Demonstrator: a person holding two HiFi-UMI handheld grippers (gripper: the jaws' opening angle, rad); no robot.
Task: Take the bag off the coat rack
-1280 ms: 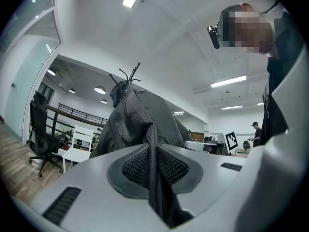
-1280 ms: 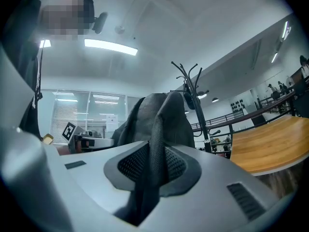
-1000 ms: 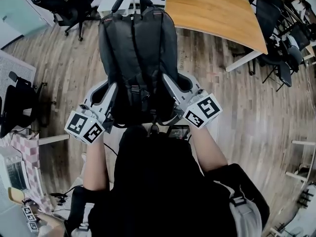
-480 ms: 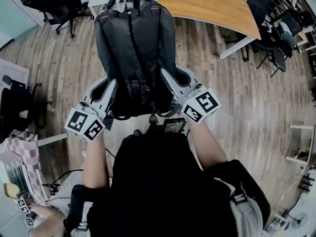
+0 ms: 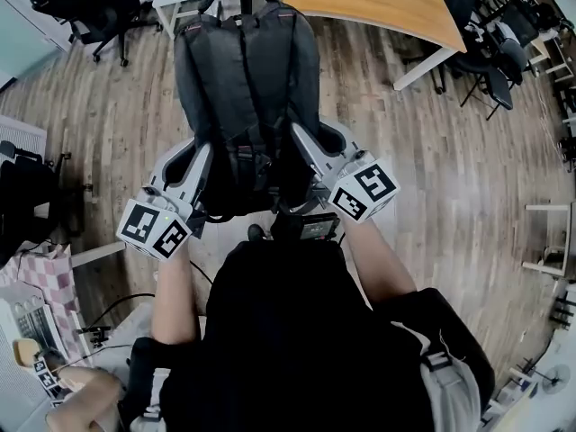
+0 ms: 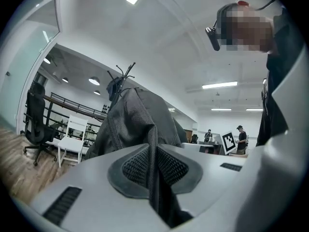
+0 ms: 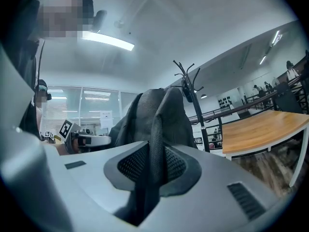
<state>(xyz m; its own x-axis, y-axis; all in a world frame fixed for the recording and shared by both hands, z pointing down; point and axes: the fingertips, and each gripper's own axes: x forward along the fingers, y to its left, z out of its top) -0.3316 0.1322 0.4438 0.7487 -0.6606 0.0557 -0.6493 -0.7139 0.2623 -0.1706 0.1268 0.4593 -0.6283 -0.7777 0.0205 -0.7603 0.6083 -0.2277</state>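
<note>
A dark grey backpack (image 5: pixel 247 79) hangs in front of me with its straps facing me, its top handle up by the hooks of the black coat rack (image 6: pixel 123 74). My left gripper (image 5: pixel 205 156) is shut on the left shoulder strap (image 6: pixel 153 178), which runs pinched between the pads. On the other side, my right gripper (image 5: pixel 301 147) is shut on the right shoulder strap (image 7: pixel 155 153). In both gripper views the backpack (image 6: pixel 140 120) (image 7: pixel 161 112) rises just beyond the jaws, with the coat rack (image 7: pixel 186 79) sticking up behind it.
A wooden table (image 5: pixel 378 3) on white legs stands behind the bag to the right, also seen in the right gripper view as the table (image 7: pixel 260 127). Black office chairs (image 5: pixel 85 7) stand at the far left and far right. The floor is wood plank. People stand in the distance.
The table and floor have slid up and away in the head view, while the bag and both grippers keep nearly the same place. Both grips on the straps are unchanged.
</note>
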